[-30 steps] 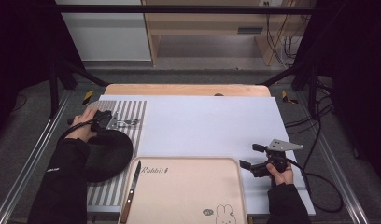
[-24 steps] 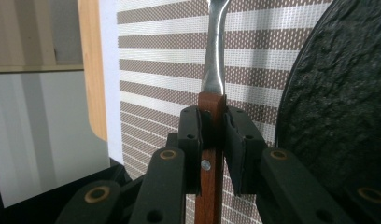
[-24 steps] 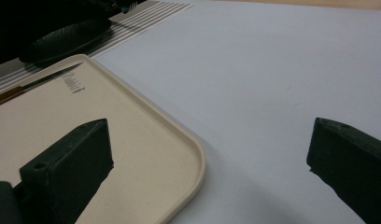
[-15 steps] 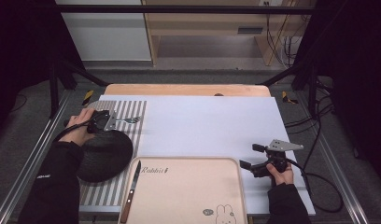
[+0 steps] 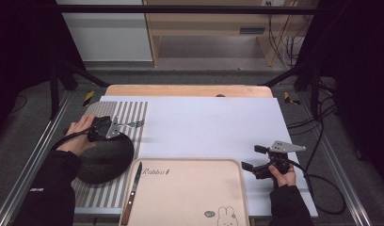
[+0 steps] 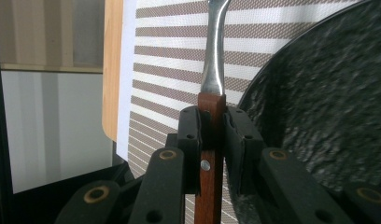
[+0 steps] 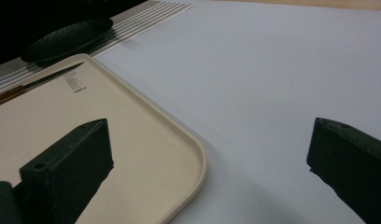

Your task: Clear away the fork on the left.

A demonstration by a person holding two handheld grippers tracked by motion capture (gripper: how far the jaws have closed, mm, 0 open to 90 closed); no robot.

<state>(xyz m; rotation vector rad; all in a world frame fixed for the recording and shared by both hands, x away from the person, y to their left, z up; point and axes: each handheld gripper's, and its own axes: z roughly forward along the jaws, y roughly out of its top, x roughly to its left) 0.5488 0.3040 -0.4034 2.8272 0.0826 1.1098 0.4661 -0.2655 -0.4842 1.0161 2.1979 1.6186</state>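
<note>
Since a second ago, the left gripper (image 5: pixel 116 128) has drifted from above the upper edge of the round black rough-surfaced plate (image 5: pixel 103 157) toward the far left part of the table, and it carries the steel fork with a reddish wooden handle (image 5: pixel 133 125) along with it. In the high view the fork's tines point right, out over the grey-and-white striped placemat (image 5: pixel 133 110), clear of the plate's rim. In the left gripper view the two black jaws are pressed together on the wooden handle (image 6: pixel 209 154), which runs up between the pads, its small rivet showing, with the steel neck rising above them over the stripes. The black plate (image 6: pixel 328 107) lies just to the right of the jaws in that view. The person's left hand (image 5: pixel 79 136) wraps the gripper body above the plate's far edge.

At the other side, the right gripper (image 5: pixel 253 160) has kept its place on the white table sheet (image 5: pixel 213 122), just off the right edge of the beige rounded plastic tray (image 5: pixel 190 193). Its jaws stand spread wide with nothing between them; in the right gripper view one jaw hangs over the tray's corner (image 7: pixel 193 154) and the other over the bare sheet. A knife with a dark blade and wooden handle (image 5: pixel 132 190) lies along the tray's left edge, its tip pointing away from the person. The tray carries a small printed rabbit figure (image 5: pixel 225 216) near its front edge.
</note>
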